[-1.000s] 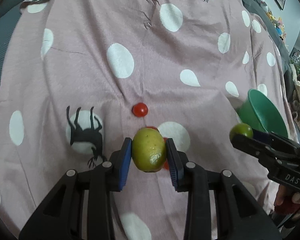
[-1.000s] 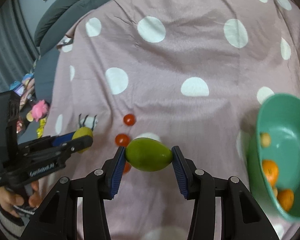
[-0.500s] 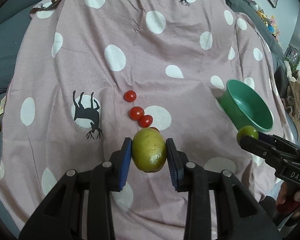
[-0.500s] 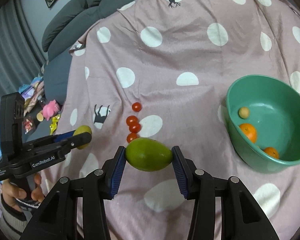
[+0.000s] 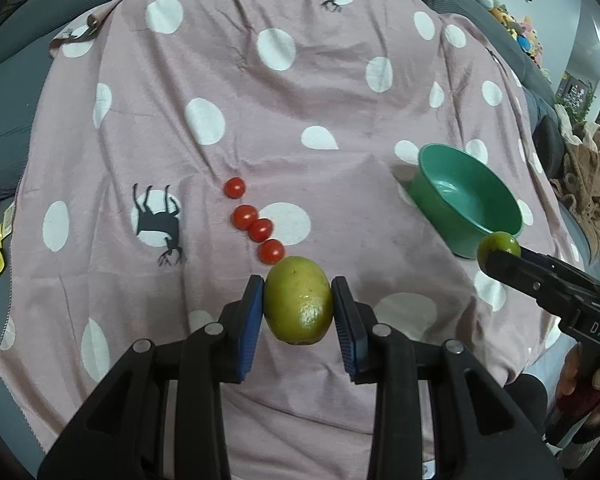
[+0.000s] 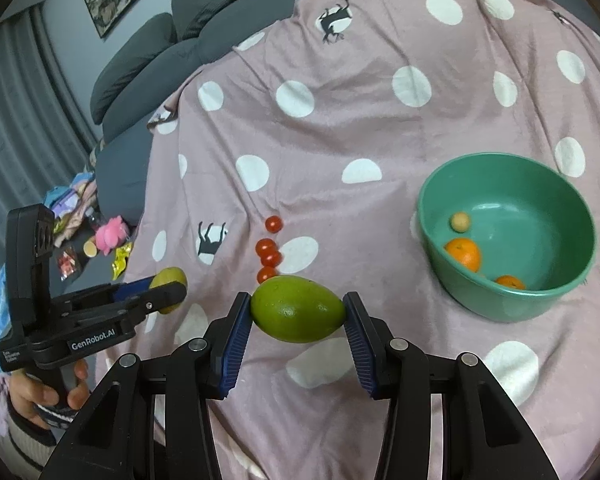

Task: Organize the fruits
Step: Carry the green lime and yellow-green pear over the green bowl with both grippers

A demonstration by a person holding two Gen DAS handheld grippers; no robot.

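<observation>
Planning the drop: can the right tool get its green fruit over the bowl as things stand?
Probably yes. The right tool, shut on the green fruit, has only bare blanket between it and the open-topped bowl.

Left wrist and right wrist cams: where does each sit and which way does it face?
Left wrist: on the left gripper, looking down along its fingers at the yellow-green fruit it clamps; right gripper and a hand at right.
Right wrist: on the right gripper, clamping the green fruit; left gripper and hand at left.
Shared: cherry tomatoes, green bowl, spotted blanket.
</observation>
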